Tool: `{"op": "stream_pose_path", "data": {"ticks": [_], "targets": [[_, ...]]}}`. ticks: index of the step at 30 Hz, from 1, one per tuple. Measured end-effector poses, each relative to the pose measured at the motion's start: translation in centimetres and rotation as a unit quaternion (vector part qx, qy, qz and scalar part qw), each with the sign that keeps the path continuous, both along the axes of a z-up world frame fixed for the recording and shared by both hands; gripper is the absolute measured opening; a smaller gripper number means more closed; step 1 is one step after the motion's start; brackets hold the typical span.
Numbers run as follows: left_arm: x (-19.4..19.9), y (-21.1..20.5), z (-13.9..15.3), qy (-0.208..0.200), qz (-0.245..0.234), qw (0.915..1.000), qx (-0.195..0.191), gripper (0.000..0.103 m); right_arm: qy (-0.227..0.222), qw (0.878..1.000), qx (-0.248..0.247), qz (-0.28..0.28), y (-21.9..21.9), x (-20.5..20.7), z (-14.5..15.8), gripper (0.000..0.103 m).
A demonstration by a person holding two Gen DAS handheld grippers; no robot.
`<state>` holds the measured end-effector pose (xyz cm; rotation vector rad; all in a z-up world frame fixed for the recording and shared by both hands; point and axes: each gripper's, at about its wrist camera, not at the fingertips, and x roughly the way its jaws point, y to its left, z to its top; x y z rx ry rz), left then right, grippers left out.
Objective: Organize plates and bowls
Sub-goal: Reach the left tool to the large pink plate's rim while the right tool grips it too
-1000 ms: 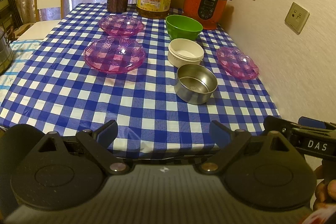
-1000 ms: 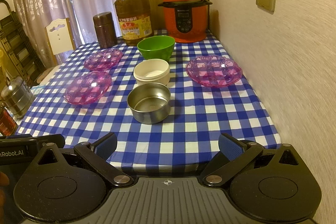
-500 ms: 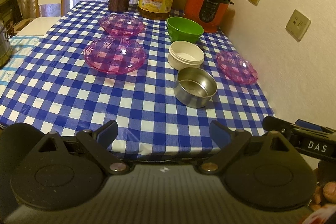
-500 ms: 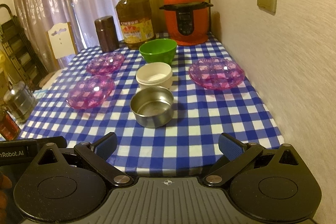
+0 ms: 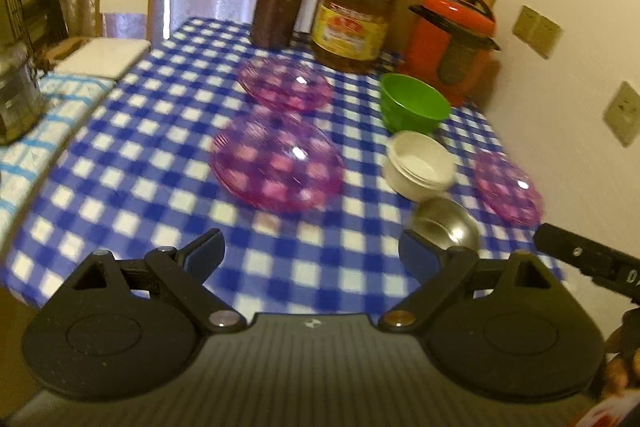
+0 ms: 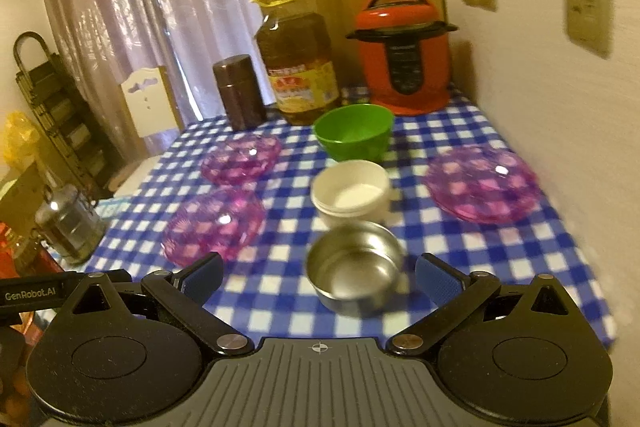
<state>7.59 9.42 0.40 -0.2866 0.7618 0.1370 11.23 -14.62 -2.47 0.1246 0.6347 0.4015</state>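
**Both claws closing in on the table, nothing picked up yet**

Since half a second ago I have pushed both claws forward over the near edge of the table (image 6: 460, 239); the dishes loom larger and both views are smeared with motion. The left claw (image 5: 312, 251) is spread wide and empty, aimed at the near pink plate (image 5: 278, 163). The right claw (image 6: 318, 277) is likewise spread and empty, with the steel bowl (image 6: 354, 277) lying between its fingers in the view, though I judge it to be short of contact.

The three bowls sit in a row down the middle: the green bowl (image 6: 354, 131) farthest, the white bowl (image 6: 352, 193) next, the steel one nearest, each just beside its neighbour. Three pink plates lie apart: two on the left, the far pink plate (image 5: 286, 89) behind the near one, and the right pink plate (image 6: 482, 183) alone by the wall.

To do this step well I would slow down, let the blur settle, and bring one finger inside the steel rim and one outside, pinching the wall instead of straddling the whole bowl. It looks thin, smooth and slick, so a square grip matters. The plates are translucent, ribbed, shallow and wide, probably plastic or glass; I would take those by the rim edge. The checked cloth may drag and wrinkle if I slide anything.
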Motion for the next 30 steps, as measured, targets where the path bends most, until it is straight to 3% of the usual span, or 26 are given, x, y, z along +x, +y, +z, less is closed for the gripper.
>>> {"op": "stream_pose_path", "data": {"ticks": [4,10,12,16,20,24,30], "targets": [[2.3,2.8,0.0,0.002,-0.001,0.9998,0.022,0.092,0.002,1.0,0.016,0.018,2.4,3.0,-0.2,0.102],[5.5,6.3,-1.1,0.01,-0.004,0.9997,0.022,0.09,0.013,0.999,0.015,0.048,6.4,7.0,-1.4,0.099],[6.6,7.1,-1.9,0.014,-0.006,0.9996,0.024,0.088,0.022,0.998,0.014,0.054,7.6,8.6,-2.1,0.089],[9.0,8.4,-4.2,0.028,-0.008,0.9992,0.029,0.083,0.042,0.997,0.008,0.062,9.4,11.8,-4.0,0.083],[10.9,9.6,-6.5,0.039,-0.007,0.9988,0.027,0.078,0.065,0.995,-0.007,0.072,10.9,14.7,-6.6,0.071],[12.4,10.4,-8.5,0.049,-0.01,0.9985,0.02,0.065,0.085,0.993,-0.019,0.08,12.2,17.0,-8.8,0.064],[13.8,11.4,-10.8,0.057,-0.006,0.9982,0.013,0.054,0.111,0.989,-0.032,0.095,14.1,19.4,-11.1,0.048]]}}
